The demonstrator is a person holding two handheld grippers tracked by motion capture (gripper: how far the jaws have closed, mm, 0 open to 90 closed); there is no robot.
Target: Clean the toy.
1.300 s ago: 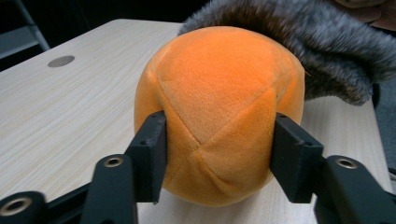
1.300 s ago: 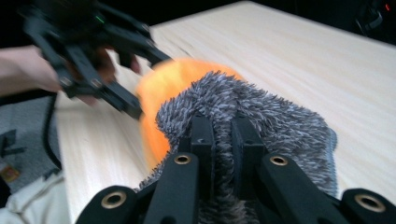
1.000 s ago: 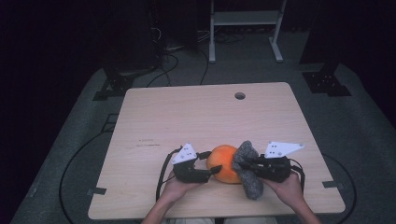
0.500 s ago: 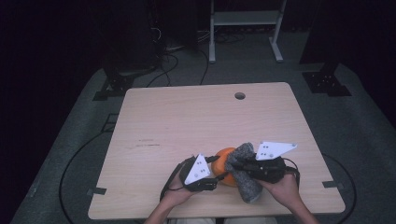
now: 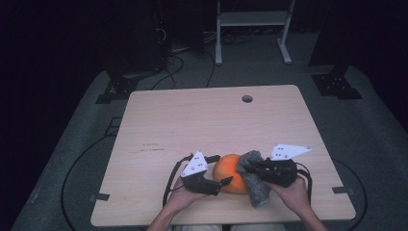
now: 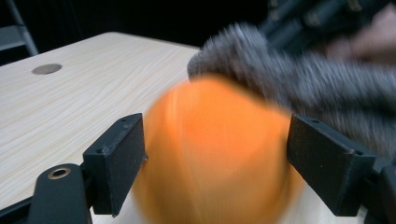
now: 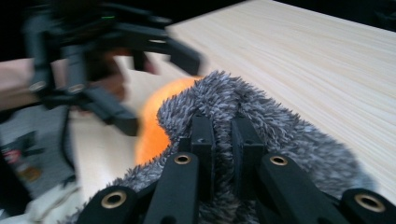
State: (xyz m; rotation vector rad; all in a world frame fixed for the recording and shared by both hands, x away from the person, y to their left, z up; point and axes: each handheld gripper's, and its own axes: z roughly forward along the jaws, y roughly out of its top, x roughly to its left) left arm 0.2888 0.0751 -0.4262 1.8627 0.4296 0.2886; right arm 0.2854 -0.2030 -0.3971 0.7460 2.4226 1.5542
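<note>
Two tongs meet: left tongs (image 6: 215,172) just opened, straddling orange ball (image 5: 230,172); right tongs (image 7: 220,135) clamp grey fuzzy cloth (image 5: 254,180) against it.

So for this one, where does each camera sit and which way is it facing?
High view: above the person's side, looking forward and down on the table; forearms, both hands and grippers show.
Left gripper view: rides the left gripper, looking along its jaws at the orange ball.
Right gripper view: rides the right gripper, jaws shut on the grey fuzzy cloth.
Shared: all three views show ball and cloth.
</note>
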